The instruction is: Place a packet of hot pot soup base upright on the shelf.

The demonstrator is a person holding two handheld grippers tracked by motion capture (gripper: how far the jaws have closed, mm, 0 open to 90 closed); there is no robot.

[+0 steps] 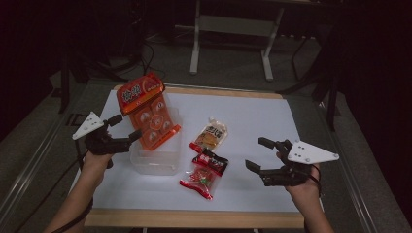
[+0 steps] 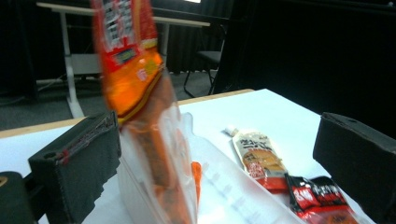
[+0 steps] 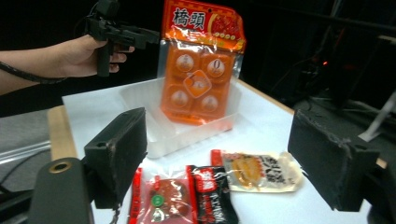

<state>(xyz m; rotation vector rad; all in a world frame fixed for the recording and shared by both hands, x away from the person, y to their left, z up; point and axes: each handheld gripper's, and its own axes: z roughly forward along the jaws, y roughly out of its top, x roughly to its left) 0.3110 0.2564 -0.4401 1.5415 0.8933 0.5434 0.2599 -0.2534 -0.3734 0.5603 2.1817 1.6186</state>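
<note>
Orange pack [image 1: 147, 112]: stands on its lower edge in the clear tub [image 1: 154, 162], leaning toward 11 o'clock against the tub's far rim; header card topmost, at about 10 o'clock of the counter [image 1: 252, 114]
Handling, judged: light, flat and stiff at the printed card, thin crackly plastic over five round cells; glossy, so likely to slip and tip over if nudged
Where to hold, judged: the header card or the flat sealed margin, pinched across its thickness; not on the raised cells, which look likely to dent
Clear tub: thin, pale, low-walled, at about 9 o'clock of the counter's centre; probably slides at a light push
Left gripper [image 1: 124, 127]: jaws stand apart, the pack's edge between them in the left gripper view, pads not seen pressing; just at 9 o'clock of the pack
Left hand [image 1: 97, 153]: forearm enters from 7 o'clock, wrist level, jaws point toward 3 o'clock
Right gripper [image 1: 260, 154]: jaws wide open, nothing between them; hangs over bare counter, well apart from the pack
Right hand [image 1: 303, 182]: forearm enters from 5 o'clock, jaws point toward 9 o'clock at the sachets
Yellow sachet [image 1: 210, 134]: flat at the counter's centre, soft pouch
Black-red sachet [image 1: 210, 161]: just at 6 o'clock of the yellow one, touching it
Red sachet [image 1: 198, 182]: nearest the front edge, partly under the black-red one
</note>
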